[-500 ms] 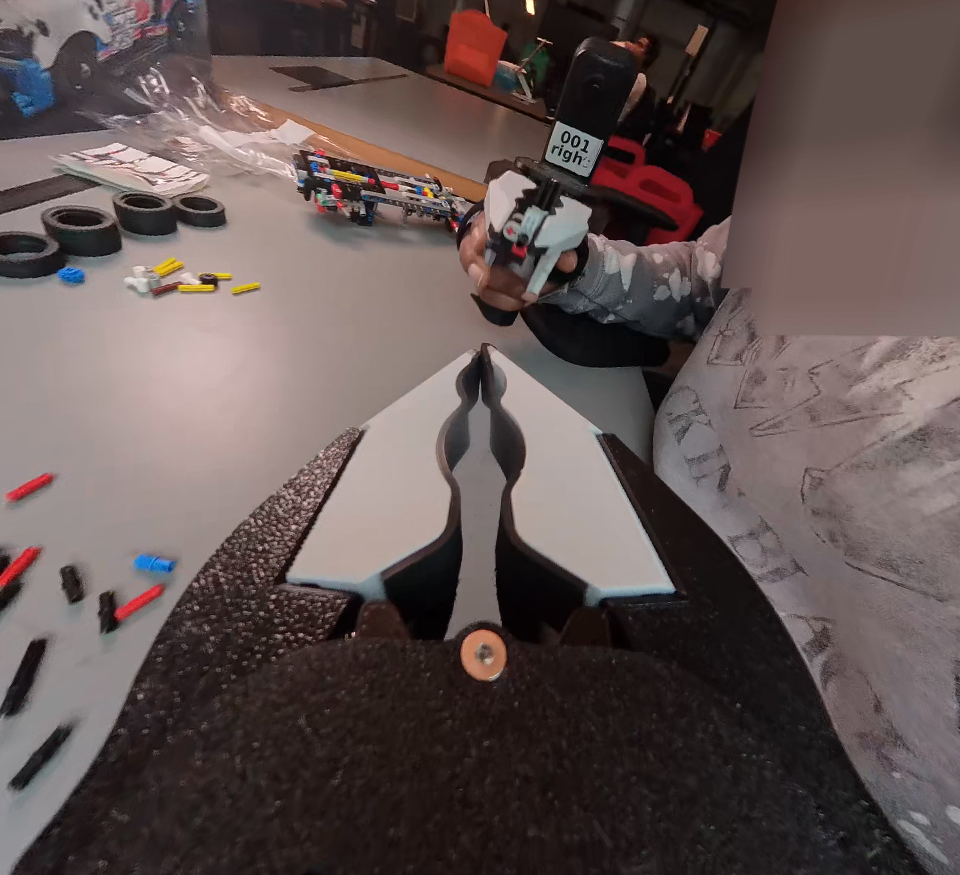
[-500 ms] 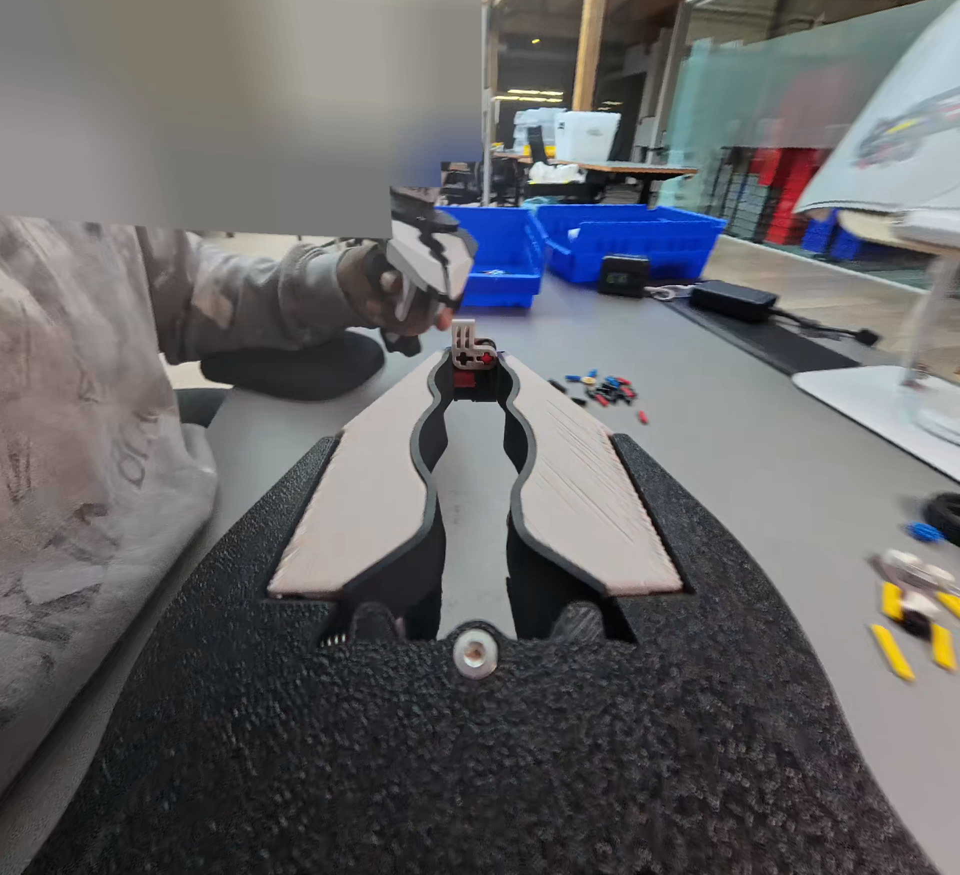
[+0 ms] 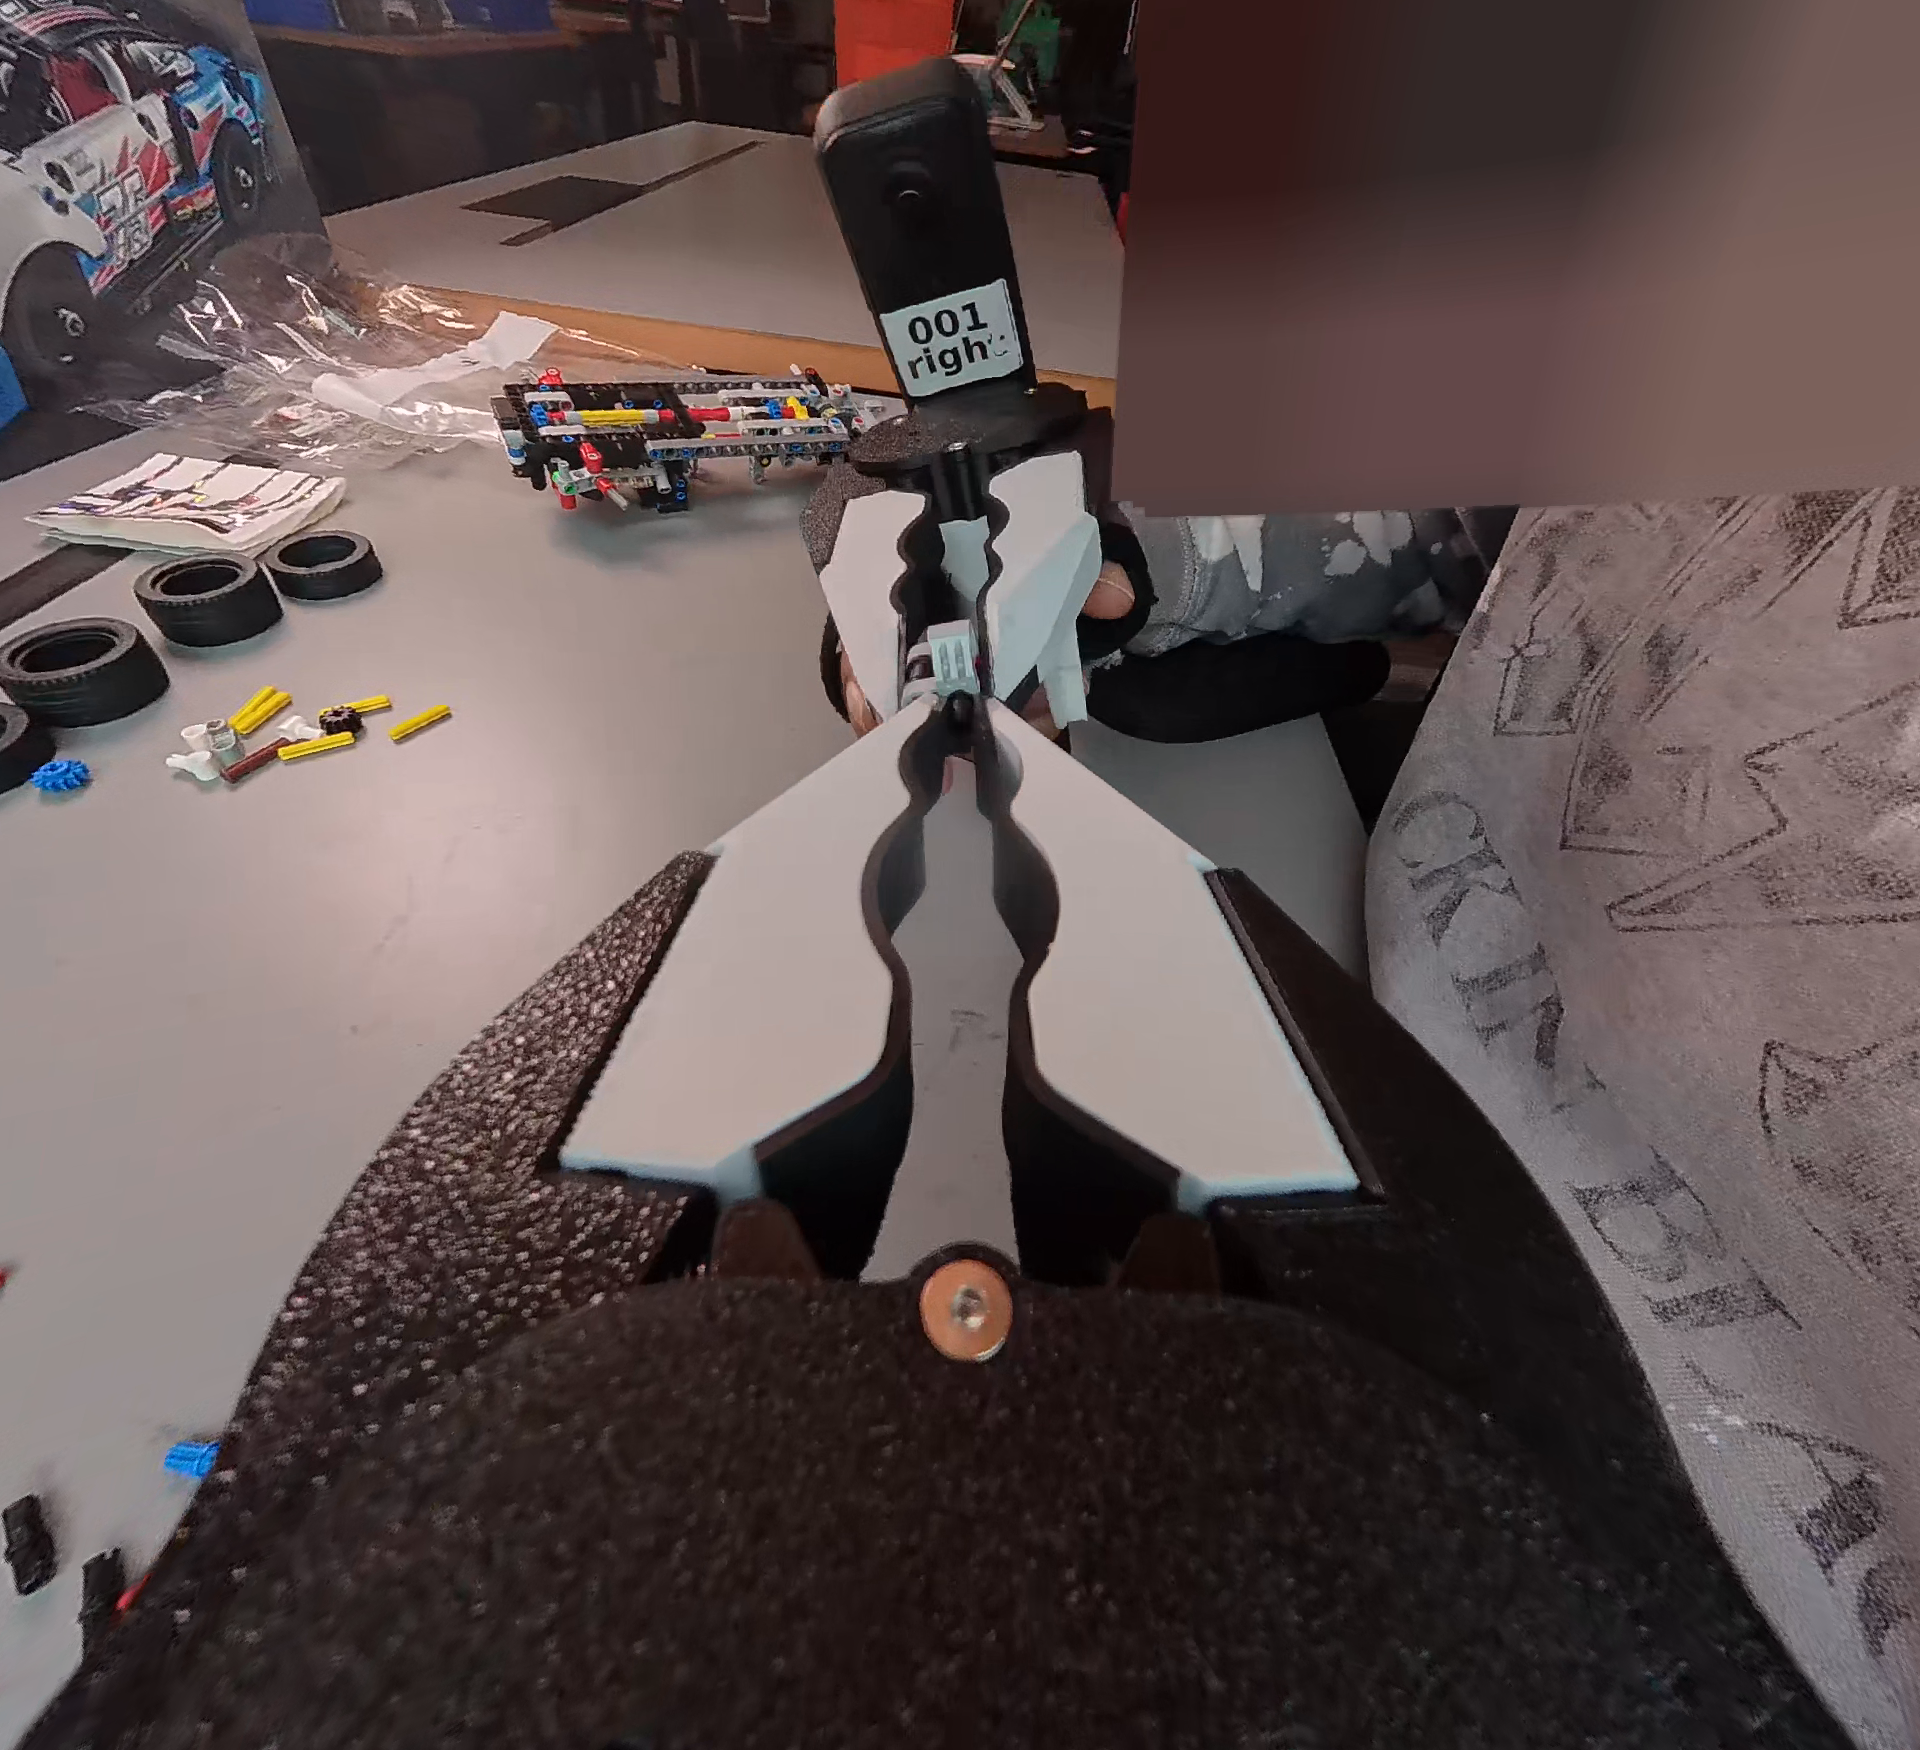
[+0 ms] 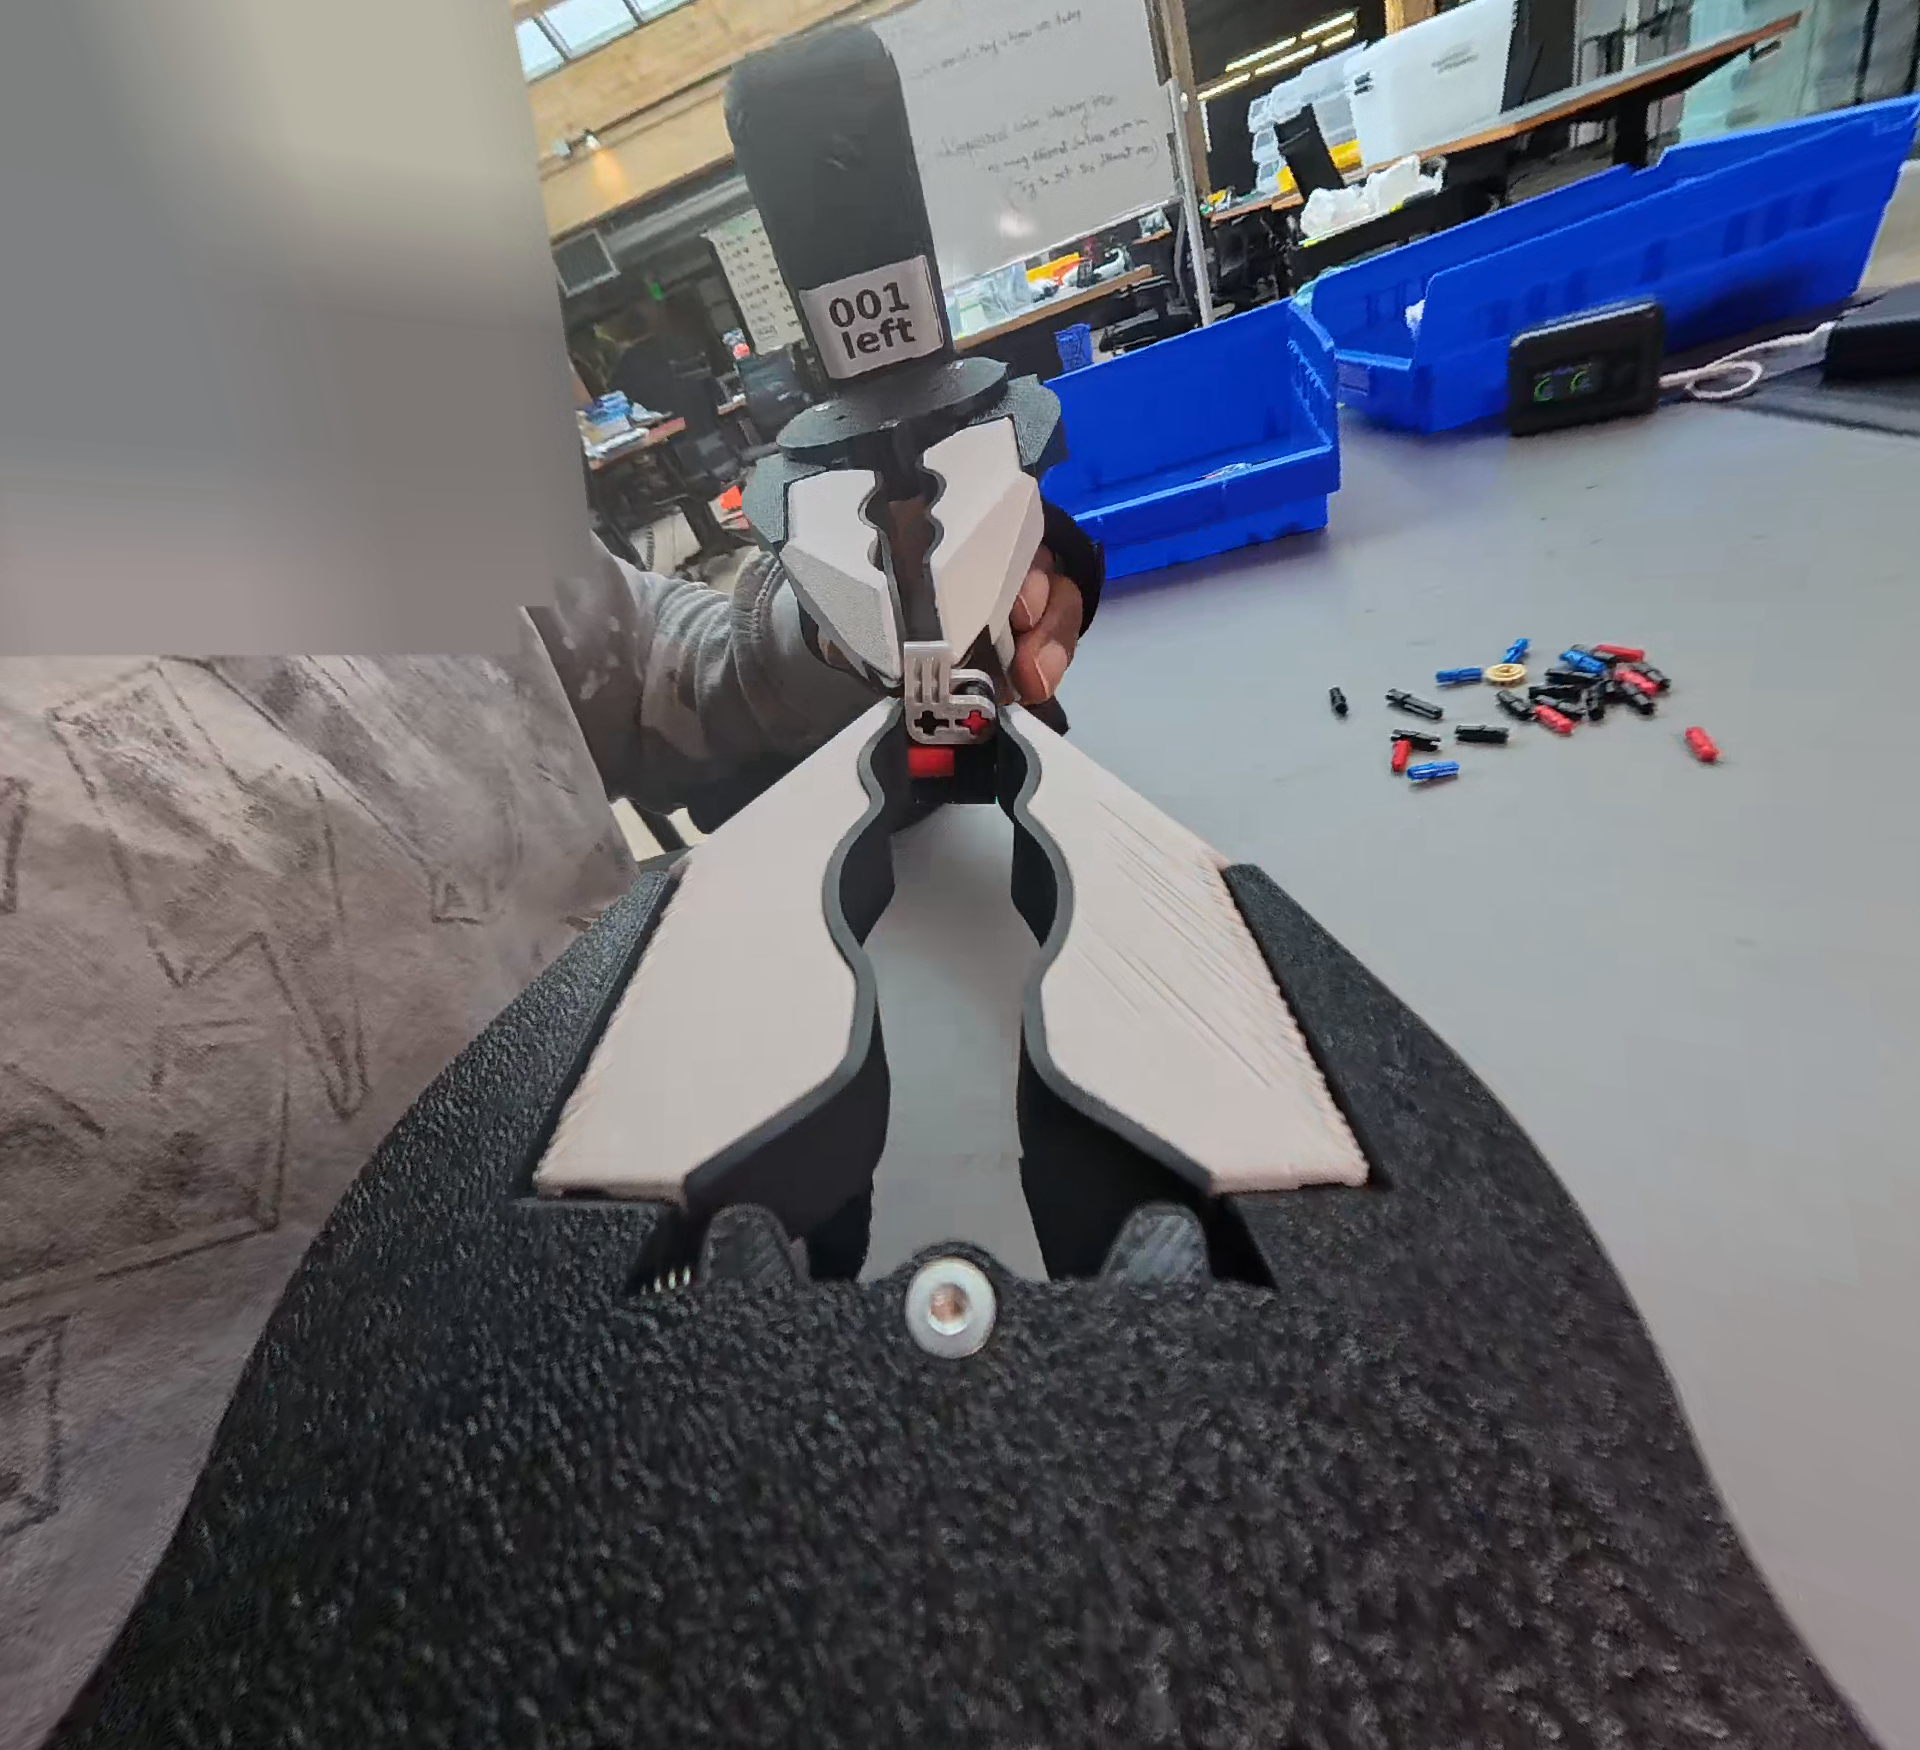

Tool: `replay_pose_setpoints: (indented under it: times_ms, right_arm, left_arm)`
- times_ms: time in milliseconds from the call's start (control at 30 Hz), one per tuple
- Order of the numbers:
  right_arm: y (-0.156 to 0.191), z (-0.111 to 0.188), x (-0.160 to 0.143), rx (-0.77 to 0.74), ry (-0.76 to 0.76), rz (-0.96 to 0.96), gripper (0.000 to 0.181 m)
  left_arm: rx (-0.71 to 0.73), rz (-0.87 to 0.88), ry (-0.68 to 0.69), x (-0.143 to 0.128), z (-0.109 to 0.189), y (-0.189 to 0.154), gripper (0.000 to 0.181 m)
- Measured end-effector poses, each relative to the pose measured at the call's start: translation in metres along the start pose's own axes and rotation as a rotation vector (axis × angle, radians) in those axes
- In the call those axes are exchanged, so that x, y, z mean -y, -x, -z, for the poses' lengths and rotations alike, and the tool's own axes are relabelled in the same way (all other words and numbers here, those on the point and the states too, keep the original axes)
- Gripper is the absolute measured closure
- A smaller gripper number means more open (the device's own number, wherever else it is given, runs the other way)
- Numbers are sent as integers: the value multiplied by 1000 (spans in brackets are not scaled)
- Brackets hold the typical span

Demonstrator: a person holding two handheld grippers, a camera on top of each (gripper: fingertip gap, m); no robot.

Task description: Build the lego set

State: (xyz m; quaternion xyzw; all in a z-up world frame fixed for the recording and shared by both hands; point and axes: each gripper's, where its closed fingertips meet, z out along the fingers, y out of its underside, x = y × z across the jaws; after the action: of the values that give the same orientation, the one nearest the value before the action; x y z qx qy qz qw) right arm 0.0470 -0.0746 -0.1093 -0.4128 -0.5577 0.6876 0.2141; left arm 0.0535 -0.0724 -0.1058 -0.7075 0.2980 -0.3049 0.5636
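Observation:
My right gripper [image 4: 948, 750] is shut on a small grey L-shaped lego piece [image 4: 943, 698] with red and black parts under it. It holds the piece above the grey table [image 4: 1455, 921]. My left gripper [image 3: 958, 718] faces it tip to tip and is closed, with a small black piece [image 3: 963, 713] between its tips. That piece touches the grey piece [image 3: 940, 661]. The right gripper shows in the left wrist view [image 3: 943, 674]. The left gripper shows in the right wrist view [image 4: 920, 651].
A long lego chassis [image 3: 675, 433] lies at the back. Black tyres [image 3: 208, 599], small yellow parts [image 3: 312, 729], a sticker sheet [image 3: 187, 500] and the set's box [image 3: 114, 90] are to the left. Loose pins [image 4: 1558, 692] and blue bins [image 4: 1195, 453] are to the right. The tips of both grippers are at nearly the same place.
The two grippers have come together and now meet tip to tip over the table's near edge. The right gripper still holds the grey piece.

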Motion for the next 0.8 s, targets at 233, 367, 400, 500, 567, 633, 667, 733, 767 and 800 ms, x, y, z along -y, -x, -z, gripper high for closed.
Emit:
replay_pose_setpoints:
  times_ms: [233,367,400,500,567,633,667,733,767,800]
  right_arm:
    - [5,-5,3,123,-60,-302,167]
    - [5,-7,2,179,-85,-442,167]
    - [5,-7,1,186,-86,-461,167]
    - [5,-8,-1,198,-76,-498,167]
    - [7,-9,-3,206,-65,-505,167]
    - [6,-8,-3,203,-69,-510,167]
    - [5,-8,-4,197,-64,-513,167]
    - [6,-9,-6,196,-48,-503,167]
    - [7,-9,-6,201,-47,-508,167]
    - [6,-9,-6,200,-48,-517,167]
  left_arm:
    - [44,-108,-5,6,4,-2,177]
    - [88,-213,14,5,6,-2,177]
    - [88,-231,17,4,6,-3,176]
    - [90,-259,22,2,7,-3,176]
    - [68,-260,16,1,8,-6,175]
    - [43,-244,14,0,9,-8,170]
    - [43,-245,19,-1,9,-8,170]
    - [55,-261,38,-4,8,-6,174]
    - [56,-269,40,-4,8,-7,175]
    - [58,-272,43,-5,8,-6,176]
